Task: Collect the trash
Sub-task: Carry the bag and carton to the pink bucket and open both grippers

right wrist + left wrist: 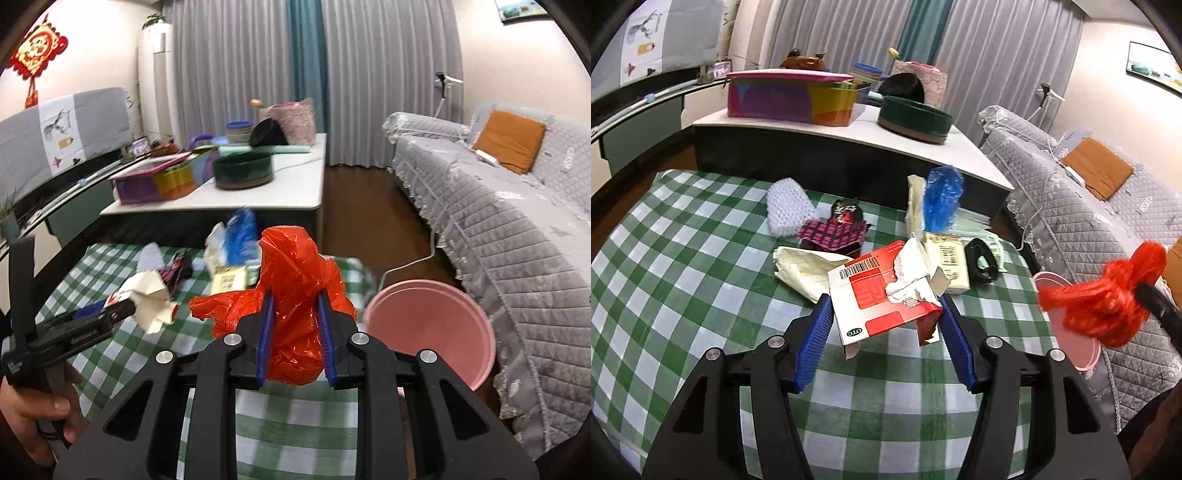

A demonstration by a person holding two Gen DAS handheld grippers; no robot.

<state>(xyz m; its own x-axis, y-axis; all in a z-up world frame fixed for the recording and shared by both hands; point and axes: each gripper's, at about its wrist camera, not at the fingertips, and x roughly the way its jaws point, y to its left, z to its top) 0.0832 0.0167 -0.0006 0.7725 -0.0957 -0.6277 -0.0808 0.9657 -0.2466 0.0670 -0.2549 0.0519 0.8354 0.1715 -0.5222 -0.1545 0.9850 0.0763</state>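
My left gripper (884,310) is shut on a torn red and white carton (882,291) and holds it above the green checked table (683,277). My right gripper (295,306) is shut on a crumpled red plastic bag (295,280), held above the table's right edge beside the pink bin (428,325). The red bag (1104,295) and the bin (1067,332) also show at the right of the left wrist view. More trash lies on the table: a blue plastic bag (942,195), cream paper (805,269), a pink patterned wrapper (833,232), white bubble wrap (786,206), a black item (980,262).
A low white table (849,129) behind holds a colourful box (790,96) and a dark green round tin (916,118). A grey quilted sofa (498,206) with an orange cushion (509,140) stands at the right. A white cable (410,262) lies on the wooden floor.
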